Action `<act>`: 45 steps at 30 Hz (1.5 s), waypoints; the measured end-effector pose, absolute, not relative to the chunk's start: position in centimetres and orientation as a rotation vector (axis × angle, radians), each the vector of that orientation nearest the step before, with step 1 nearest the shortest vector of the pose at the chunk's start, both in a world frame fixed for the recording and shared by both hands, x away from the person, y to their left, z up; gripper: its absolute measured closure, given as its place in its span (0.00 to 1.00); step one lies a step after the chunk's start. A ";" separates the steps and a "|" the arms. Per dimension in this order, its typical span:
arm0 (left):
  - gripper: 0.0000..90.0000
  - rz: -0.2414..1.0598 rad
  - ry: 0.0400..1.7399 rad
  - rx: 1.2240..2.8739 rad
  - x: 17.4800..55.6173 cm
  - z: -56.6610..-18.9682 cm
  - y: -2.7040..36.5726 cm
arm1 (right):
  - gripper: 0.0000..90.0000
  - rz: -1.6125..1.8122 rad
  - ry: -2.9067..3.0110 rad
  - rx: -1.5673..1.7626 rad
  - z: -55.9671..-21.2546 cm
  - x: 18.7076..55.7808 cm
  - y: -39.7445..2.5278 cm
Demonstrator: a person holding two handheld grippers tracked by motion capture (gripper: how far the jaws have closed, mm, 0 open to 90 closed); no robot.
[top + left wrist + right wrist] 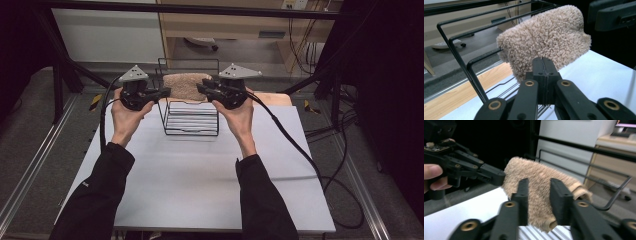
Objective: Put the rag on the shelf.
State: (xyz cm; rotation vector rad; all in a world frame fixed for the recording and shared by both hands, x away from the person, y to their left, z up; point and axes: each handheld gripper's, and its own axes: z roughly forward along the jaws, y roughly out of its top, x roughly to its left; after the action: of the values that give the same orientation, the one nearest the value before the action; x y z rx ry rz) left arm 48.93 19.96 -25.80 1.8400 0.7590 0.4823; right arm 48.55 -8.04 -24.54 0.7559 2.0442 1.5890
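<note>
A beige fleecy towel (186, 86) is draped over the upper rails of a black wire rack (192, 125), which stands at the far middle of a white table (200, 180). In the high view, the towel is held between the two grippers, above the rack's slatted base. The left gripper (161, 93) is applied to the towel's left end; in the left gripper view its jaws are seen pressed fully together, with the towel (544, 40) lying directly beyond the tips. Whether a fold of cloth is pinched between them cannot be told, as the contact point is hidden by the jaws themselves. The right gripper (204, 90) is positioned at the towel's right end. In the right gripper view its jaws are parted by a moderate gap and are set to either side of the hanging cloth (539, 195), which passes between them; no clamping is evident, and slight blur is present. The left gripper (496, 176) is also visible there, its tip touching the towel's far edge. Each gripper is carried in a hand, the forearms being covered by dark sleeves (100, 200). A wooden cabinet (225, 25) stands beyond the table.
</note>
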 end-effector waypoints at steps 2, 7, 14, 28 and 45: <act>1.00 0.480 0.759 1.842 48.9 -26.0 20.0 | 0.92 1.548 2.080 0.761 -25.1 48.5 -7.7; 1.00 0.491 0.764 1.847 49.1 -26.6 20.1 | 0.98 1.458 2.136 0.797 -26.5 48.8 -7.0; 0.99 0.491 0.781 1.842 49.6 -27.0 19.9 | 0.97 1.424 2.100 0.853 -27.5 49.6 -7.3; 0.75 0.477 0.770 1.846 48.0 -26.7 20.5 | 0.77 1.491 2.105 0.823 -25.8 47.6 -8.8; 0.36 0.521 0.780 1.921 44.4 -29.4 22.1 | 0.35 1.478 2.113 0.895 -26.6 44.1 -13.1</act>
State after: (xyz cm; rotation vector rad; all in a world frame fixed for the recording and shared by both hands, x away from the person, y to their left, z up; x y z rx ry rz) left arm 44.41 22.06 -29.38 1.9213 0.7798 0.5212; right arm 44.15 -13.09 -26.56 0.8950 2.1133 1.4781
